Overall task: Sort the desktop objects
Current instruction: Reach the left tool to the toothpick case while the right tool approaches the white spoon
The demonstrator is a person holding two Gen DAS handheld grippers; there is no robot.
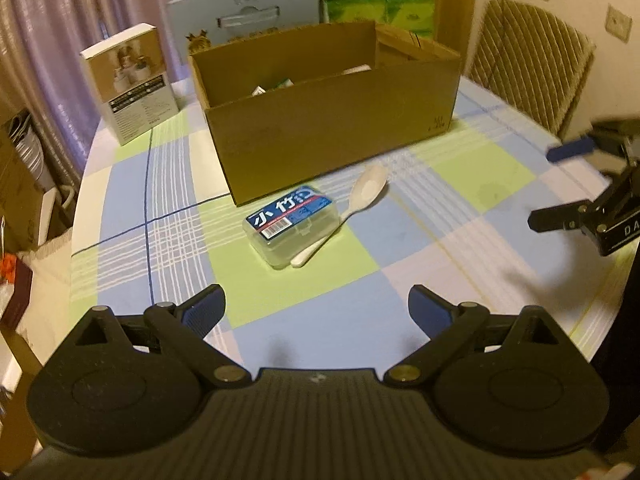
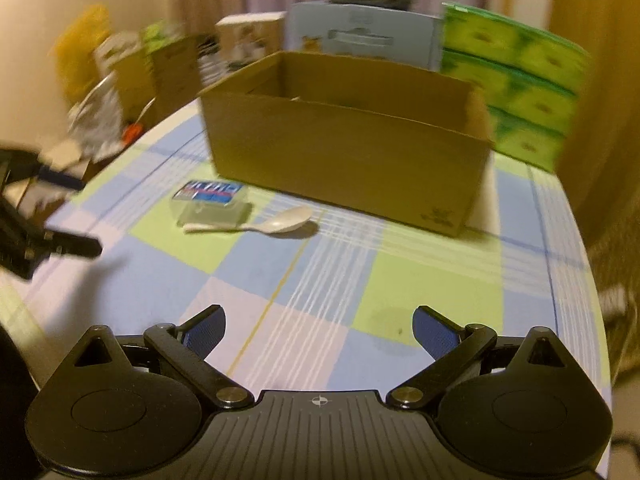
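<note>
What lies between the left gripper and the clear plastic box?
Only bare checked tablecloth between left gripper and plastic box; the left wrist view shows it.

Left gripper (image 1: 316, 312) hung above the bench, jaws spread wide, nothing between the blue pads (image 1: 206, 308). Right gripper (image 2: 320, 330) was in the same state: jaws wide apart, empty, held above the bench. Each showed in the other's camera, the right gripper at the right edge of the left wrist view and the left gripper at the left edge of the right wrist view, both blurred. The two were well apart.
</note>
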